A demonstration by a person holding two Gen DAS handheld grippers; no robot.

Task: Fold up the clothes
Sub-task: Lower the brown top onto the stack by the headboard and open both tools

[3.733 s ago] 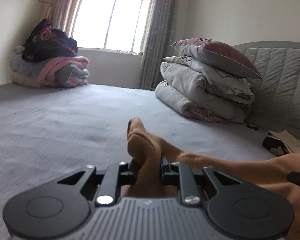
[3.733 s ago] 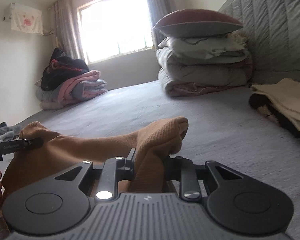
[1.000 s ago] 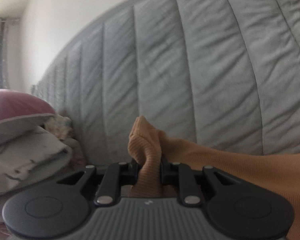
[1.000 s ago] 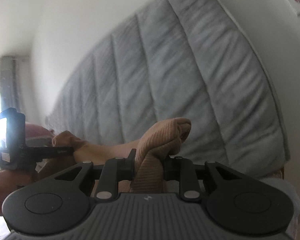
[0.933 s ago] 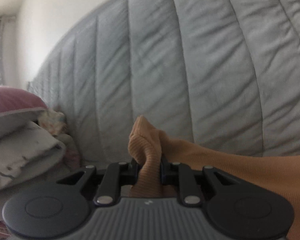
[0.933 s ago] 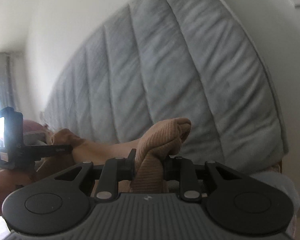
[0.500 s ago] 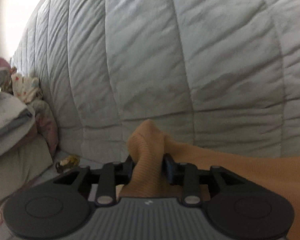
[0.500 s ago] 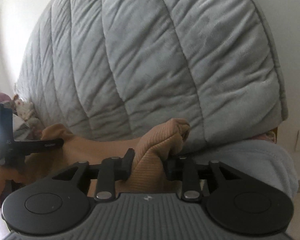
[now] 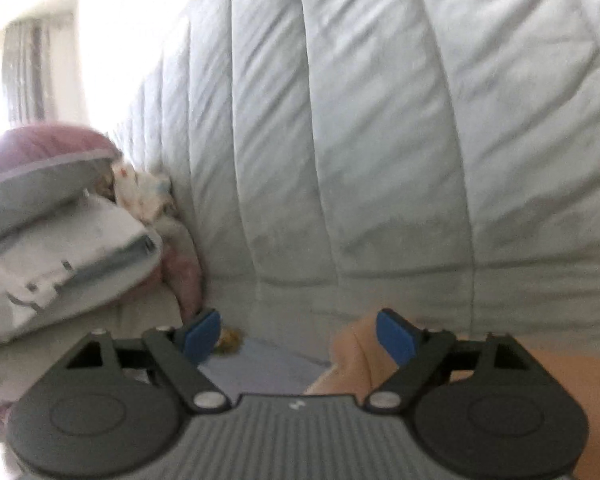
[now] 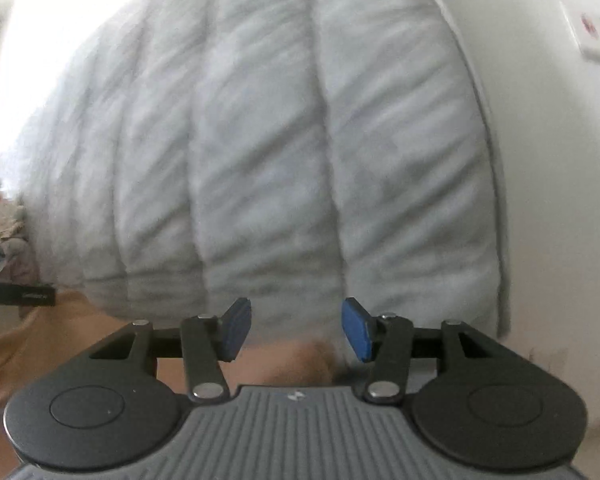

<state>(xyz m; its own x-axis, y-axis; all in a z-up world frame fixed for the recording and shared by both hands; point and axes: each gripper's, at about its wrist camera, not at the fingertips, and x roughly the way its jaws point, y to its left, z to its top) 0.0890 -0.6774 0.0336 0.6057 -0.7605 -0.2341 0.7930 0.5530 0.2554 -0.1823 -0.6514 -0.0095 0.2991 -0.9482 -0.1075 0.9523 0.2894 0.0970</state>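
Note:
The orange ribbed garment (image 9: 572, 376) lies low at the right of the left wrist view, one bunched corner (image 9: 356, 356) resting against the right blue pad. My left gripper (image 9: 299, 336) is opening wide and its pads do not press on the cloth. In the right wrist view my right gripper (image 10: 296, 328) is also opening. The garment's other corner (image 10: 296, 360) sags below and between the blue pads, free of both. The cloth runs off to the left (image 10: 40, 344), where a black finger of the left gripper (image 10: 20, 294) shows.
A grey quilted headboard (image 9: 380, 160) fills both views close ahead. Folded bedding with a pink pillow (image 9: 40, 160) is stacked at the left. A strip of bed sheet (image 9: 260, 360) and a small object (image 9: 230, 338) lie at the headboard's foot. A wall switch (image 10: 592, 36) is at the right.
Both grippers have gone from shut on the orange garment's corners to open. The cloth has slipped down out of the pads. Both views have sunk a little toward the headboard's base.

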